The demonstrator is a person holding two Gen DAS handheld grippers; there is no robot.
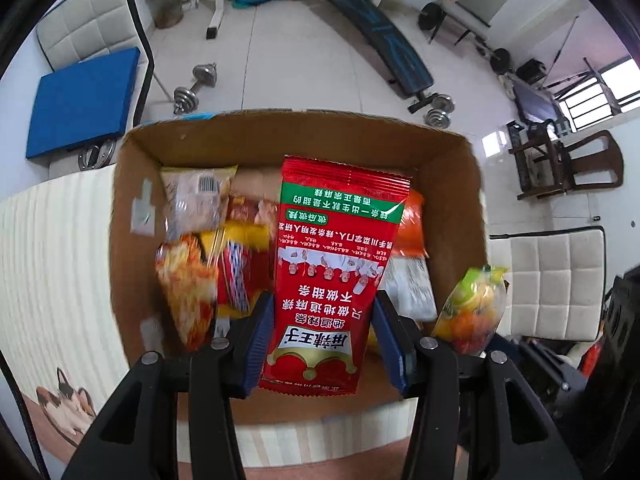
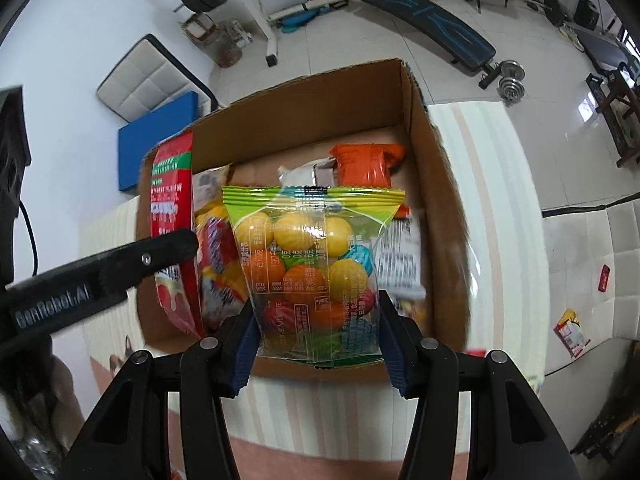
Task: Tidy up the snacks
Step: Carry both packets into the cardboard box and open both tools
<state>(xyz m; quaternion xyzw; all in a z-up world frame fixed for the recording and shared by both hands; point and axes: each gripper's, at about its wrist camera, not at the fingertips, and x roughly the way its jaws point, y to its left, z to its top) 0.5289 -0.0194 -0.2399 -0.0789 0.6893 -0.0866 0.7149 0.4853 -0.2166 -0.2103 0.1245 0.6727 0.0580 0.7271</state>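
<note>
The red spicy-strip packet (image 1: pixel 336 272) is hanging over the open cardboard box (image 1: pixel 452 184), its lower end pinched between the blue pads of the left gripper (image 1: pixel 326 344), whose fingers are sitting narrow against the packet's two edges. Just to its right, the clear candy bag with the green top (image 2: pixel 316 272), full of yellow, orange, red and blue balls, is being held the same way by the right gripper (image 2: pixel 318 340), fingers narrow and pressing on both sides of the bag. Both snacks are hovering above the near half of the box, side by side.

Below them, loose snacks are lying on the box floor: a pale packet with a barcode (image 1: pixel 196 200) at the far left, yellow and red wrappers (image 1: pixel 236 264) in the middle, an orange packet (image 2: pixel 366 166) at the far right and a white printed packet (image 2: pixel 400 256) along the right wall. Several are blurred and their labels unreadable.

The box is sitting on a cream striped mat (image 2: pixel 488 184) with a cat picture (image 1: pixel 68 408) at its near left corner. Two small packets (image 2: pixel 572 328) are lying on the mat far to the right. Beyond the box a white tiled floor is stretching away, holding a dumbbell (image 1: pixel 194 88), a dark sit-up bench (image 1: pixel 384 40), a blue pad (image 1: pixel 84 100) and quilted white cushions (image 1: pixel 96 16). The held packets are hiding the box's middle.
</note>
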